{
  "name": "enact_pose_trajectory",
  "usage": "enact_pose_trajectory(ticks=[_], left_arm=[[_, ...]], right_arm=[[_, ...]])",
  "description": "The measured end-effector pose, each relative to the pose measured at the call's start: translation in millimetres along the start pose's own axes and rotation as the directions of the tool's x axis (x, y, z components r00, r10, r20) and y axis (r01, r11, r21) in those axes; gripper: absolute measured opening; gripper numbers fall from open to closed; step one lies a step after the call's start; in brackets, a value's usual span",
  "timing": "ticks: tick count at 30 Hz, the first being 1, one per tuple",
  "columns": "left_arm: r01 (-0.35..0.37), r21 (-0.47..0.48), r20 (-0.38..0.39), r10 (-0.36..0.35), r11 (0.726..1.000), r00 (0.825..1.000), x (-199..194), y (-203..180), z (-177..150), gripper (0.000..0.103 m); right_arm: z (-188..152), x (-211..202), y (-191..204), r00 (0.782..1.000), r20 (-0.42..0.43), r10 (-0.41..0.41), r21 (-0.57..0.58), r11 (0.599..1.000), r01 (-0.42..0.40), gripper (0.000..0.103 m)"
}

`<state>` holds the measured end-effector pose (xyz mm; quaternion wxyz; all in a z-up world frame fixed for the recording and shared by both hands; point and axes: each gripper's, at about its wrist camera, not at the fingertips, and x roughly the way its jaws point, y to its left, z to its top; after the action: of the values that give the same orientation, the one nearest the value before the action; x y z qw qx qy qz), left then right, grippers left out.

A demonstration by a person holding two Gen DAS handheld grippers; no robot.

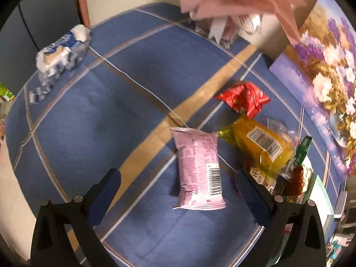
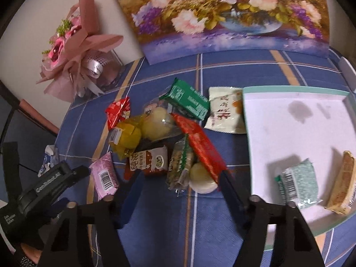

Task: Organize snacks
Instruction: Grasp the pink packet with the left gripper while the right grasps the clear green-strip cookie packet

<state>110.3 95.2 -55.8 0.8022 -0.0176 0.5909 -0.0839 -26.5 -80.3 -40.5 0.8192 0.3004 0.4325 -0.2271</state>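
Observation:
A pink snack packet (image 1: 198, 169) lies flat on the blue checked tablecloth (image 1: 89, 133). My left gripper (image 1: 178, 175) hangs over it, open wide, with a finger on each side and clear of it. In the right wrist view a heap of snacks (image 2: 160, 138) sits left of a white tray (image 2: 289, 115) that holds a teal packet (image 2: 298, 182) and a brown wafer packet (image 2: 340, 182). My right gripper (image 2: 179, 178) is open over the heap's near edge, a green-and-brown packet (image 2: 178, 169) and a round pale cake (image 2: 202, 178) between its fingers, not visibly pinched.
A flower painting (image 2: 222, 15) leans on the wall behind the heap, and a pink bouquet (image 2: 75, 51) stands at the back left. A blue-and-white tissue pack (image 1: 62, 51) lies at the table's far left. The left gripper's black body (image 2: 44, 189) shows beside the pink packet (image 2: 104, 175).

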Motion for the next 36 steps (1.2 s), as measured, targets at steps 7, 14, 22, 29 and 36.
enact_pose_trajectory(ticks=[7, 14, 22, 29, 36], left_arm=[[-0.010, 0.014, -0.061, 0.011, 1.000, 0.998, 30.6, -11.4, 1.3, 0.101], [-0.054, 0.033, -0.114, 0.057, 0.998, 0.992, 55.5, -16.9, 0.1, 0.068], [-0.084, 0.047, -0.098, 0.088, 0.995, 0.991, 51.6, -22.3, 2.1, 0.042], [-0.038, 0.046, -0.117, 0.043, 0.998, 0.992, 43.9, -26.7, 4.9, 0.042], [-0.019, 0.042, -0.098, 0.023, 0.999, 0.995, 30.3, -30.0, 10.0, 0.042]], right_arm=[[3.2, 22.2, 1.6, 0.999, -0.028, -0.025, -0.014, 1.000, 0.025, 0.054], [9.2, 36.8, 4.4, 0.998, -0.030, -0.055, -0.044, 0.998, 0.054, 0.053], [12.8, 33.3, 2.8, 0.999, -0.013, -0.038, -0.052, 0.998, 0.037, 0.037], [11.9, 27.2, 0.9, 1.000, -0.012, -0.010, -0.052, 0.999, 0.010, 0.029], [11.9, 19.7, 0.9, 1.000, -0.013, 0.023, -0.048, 0.999, -0.024, 0.023]])
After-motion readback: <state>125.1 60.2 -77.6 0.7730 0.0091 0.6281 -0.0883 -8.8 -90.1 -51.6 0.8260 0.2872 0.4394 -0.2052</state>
